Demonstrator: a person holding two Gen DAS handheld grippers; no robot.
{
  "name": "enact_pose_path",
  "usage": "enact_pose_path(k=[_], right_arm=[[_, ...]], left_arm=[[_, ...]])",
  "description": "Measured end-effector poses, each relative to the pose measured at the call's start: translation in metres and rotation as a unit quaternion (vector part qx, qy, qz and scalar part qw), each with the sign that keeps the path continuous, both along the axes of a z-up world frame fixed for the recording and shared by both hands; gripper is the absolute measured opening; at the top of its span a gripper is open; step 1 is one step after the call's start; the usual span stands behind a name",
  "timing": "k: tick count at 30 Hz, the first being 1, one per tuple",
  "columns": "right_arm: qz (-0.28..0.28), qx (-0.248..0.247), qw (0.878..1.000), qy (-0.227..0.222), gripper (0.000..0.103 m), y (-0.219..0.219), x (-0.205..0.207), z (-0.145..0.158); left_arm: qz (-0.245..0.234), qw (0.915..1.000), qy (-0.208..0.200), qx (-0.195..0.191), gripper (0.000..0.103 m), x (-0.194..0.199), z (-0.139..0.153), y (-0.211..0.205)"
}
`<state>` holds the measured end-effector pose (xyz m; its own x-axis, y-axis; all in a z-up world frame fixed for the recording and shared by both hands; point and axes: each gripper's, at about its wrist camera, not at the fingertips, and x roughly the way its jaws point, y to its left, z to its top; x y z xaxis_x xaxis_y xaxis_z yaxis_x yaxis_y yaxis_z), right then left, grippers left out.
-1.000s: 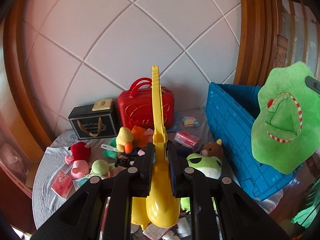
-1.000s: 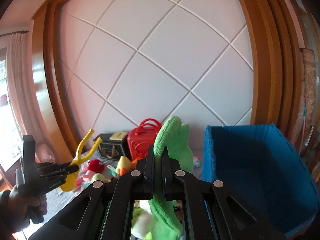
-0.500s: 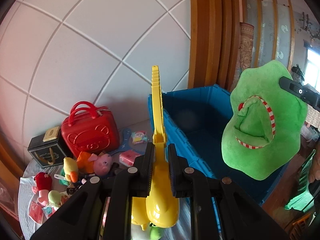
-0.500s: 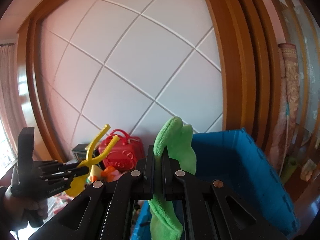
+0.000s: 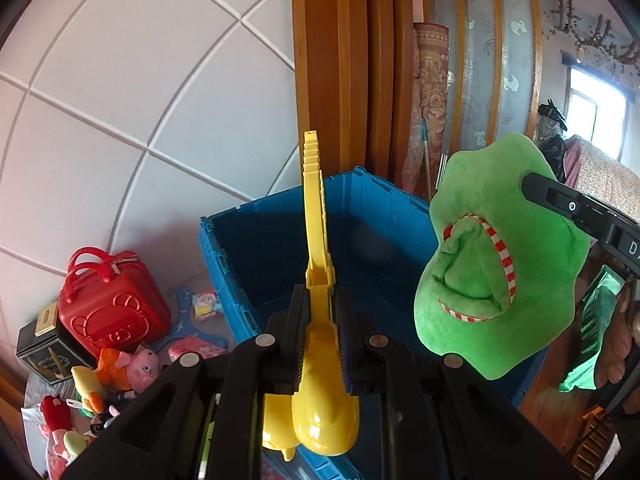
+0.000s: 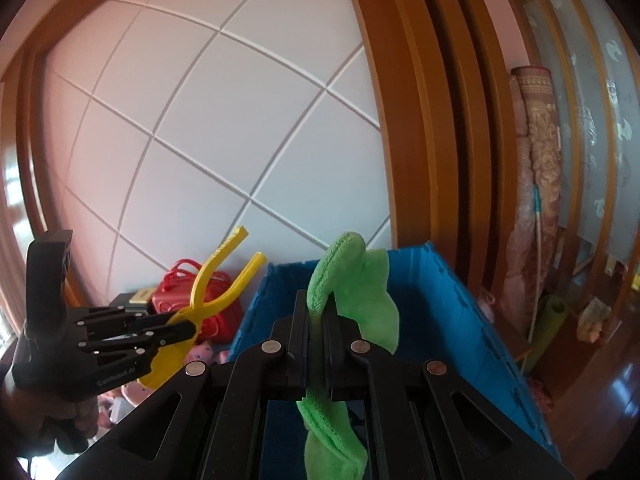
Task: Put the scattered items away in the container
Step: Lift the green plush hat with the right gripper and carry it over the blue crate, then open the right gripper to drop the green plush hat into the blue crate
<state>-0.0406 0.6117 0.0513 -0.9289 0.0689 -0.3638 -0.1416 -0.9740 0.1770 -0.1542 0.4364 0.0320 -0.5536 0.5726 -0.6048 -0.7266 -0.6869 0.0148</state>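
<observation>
My left gripper (image 5: 320,312) clamps the yellow tongs (image 5: 316,240), right gripper (image 6: 318,320) pinches the green plush (image 6: 352,280); both over the blue crate (image 5: 280,240) for dropping.

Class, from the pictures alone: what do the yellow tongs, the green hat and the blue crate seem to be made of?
Yellow tongs: hard glossy plastic, with shiny highlights.
Green hat: soft plush fabric, fuzzy and drooping.
Blue crate: rigid moulded plastic, matte, with ribbed walls.
</observation>
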Motion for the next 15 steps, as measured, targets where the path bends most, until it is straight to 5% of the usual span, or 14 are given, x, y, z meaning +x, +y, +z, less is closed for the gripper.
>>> enact_pose_path(k=[12,13,14,15], right_arm=[[-0.024,-0.024,0.999,-0.031,0.005,0.037,-0.013,-0.032],[-0.026,-0.026,0.999,-0.031,0.006,0.039,-0.013,-0.033],[-0.031,-0.025,0.999,-0.031,0.010,0.040,-0.013,-0.034],[-0.042,-0.019,0.998,-0.036,0.035,0.041,-0.014,-0.035]], left_arm=[[-0.052,0.9975,-0.046,0.005,0.014,-0.013,-0.007,0.046],[-0.061,0.9968,-0.051,-0.002,0.020,-0.013,-0.008,0.050],[-0.063,0.9967,-0.051,-0.011,0.051,-0.013,-0.009,0.052],[-0.061,0.9968,-0.050,-0.014,0.075,-0.013,-0.009,0.052]])
